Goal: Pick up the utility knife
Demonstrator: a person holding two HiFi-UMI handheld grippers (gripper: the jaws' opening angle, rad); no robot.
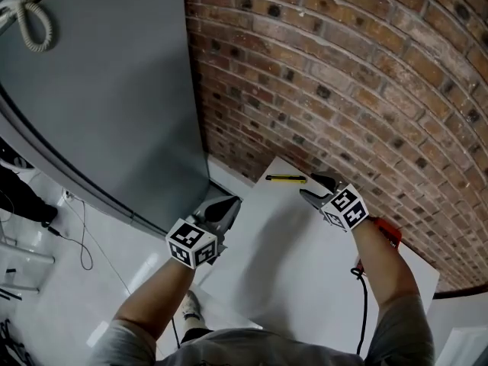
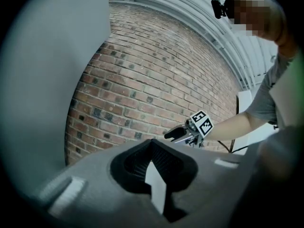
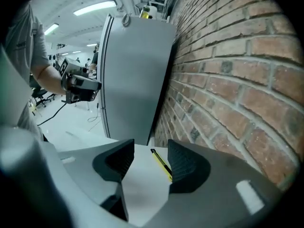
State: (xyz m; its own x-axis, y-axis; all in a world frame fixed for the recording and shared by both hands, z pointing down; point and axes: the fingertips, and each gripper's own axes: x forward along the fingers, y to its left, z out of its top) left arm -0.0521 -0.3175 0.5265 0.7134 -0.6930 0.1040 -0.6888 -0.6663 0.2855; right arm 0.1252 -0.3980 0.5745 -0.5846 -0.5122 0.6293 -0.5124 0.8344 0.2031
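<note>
The utility knife (image 1: 286, 178), slim and yellow with black ends, lies on the far corner of the white table (image 1: 305, 273), close to the brick wall. My right gripper (image 1: 319, 188) hovers just to its right, jaws open and empty. In the right gripper view the knife (image 3: 162, 163) lies on the table ahead of the gripper (image 3: 150, 146), nearer the right jaw, touching neither. My left gripper (image 1: 227, 207) hangs over the table's left edge, jaws closed to a point with nothing in them. The left gripper view shows its tips (image 2: 152, 144) meeting.
A brick wall (image 1: 343, 67) runs along the table's far side. A tall grey cabinet (image 1: 114, 90) stands to the left, with a coiled rope (image 1: 30, 21) on it. A black cable (image 1: 364, 296) trails from my right hand. White floor lies at the lower left.
</note>
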